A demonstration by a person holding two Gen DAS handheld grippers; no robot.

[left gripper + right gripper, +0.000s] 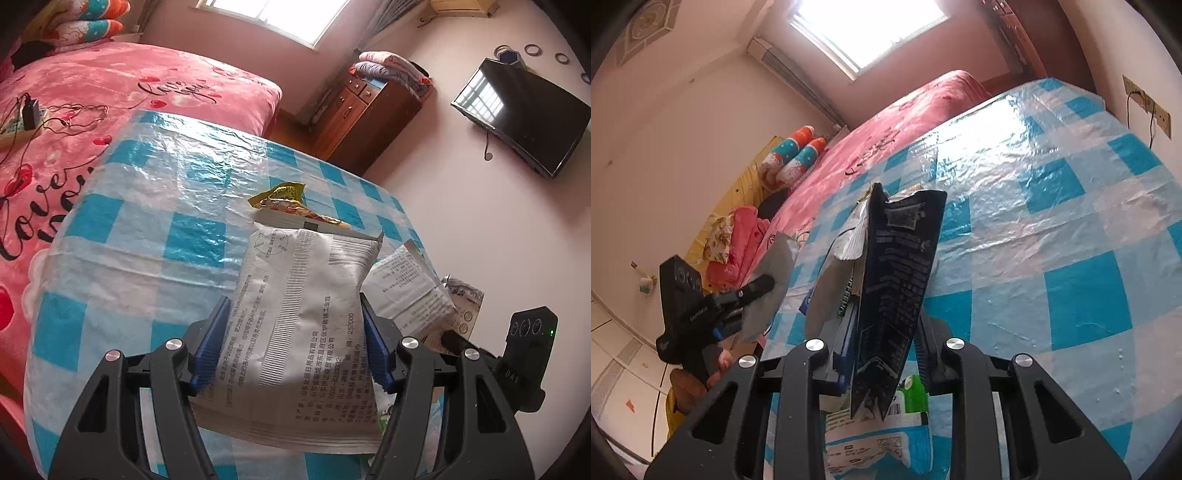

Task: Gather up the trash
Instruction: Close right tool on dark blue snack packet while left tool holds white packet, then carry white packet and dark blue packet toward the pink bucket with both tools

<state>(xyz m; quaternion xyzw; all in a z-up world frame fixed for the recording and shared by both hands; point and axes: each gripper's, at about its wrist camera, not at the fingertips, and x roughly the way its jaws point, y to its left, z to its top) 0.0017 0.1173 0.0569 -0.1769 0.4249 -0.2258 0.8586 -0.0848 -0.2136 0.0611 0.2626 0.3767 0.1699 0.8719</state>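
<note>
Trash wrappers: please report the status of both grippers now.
Left gripper shut on white wrapper. Right gripper shut on dark wrapper. Green wrapper remains on checkered table. Nothing blocking.

Bed (110, 92) behind table (147, 221) — pillows (792, 158) at its far end. Snack wrapper (284, 201) on table, beyond printed pouch (295, 314). Cabinet (369, 118) right of bed — television (524, 114) further right.

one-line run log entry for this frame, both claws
left claw: shut on grey packet | right claw: shut on dark wrapper | both lifted off checked table | yellow wrapper remains
</note>
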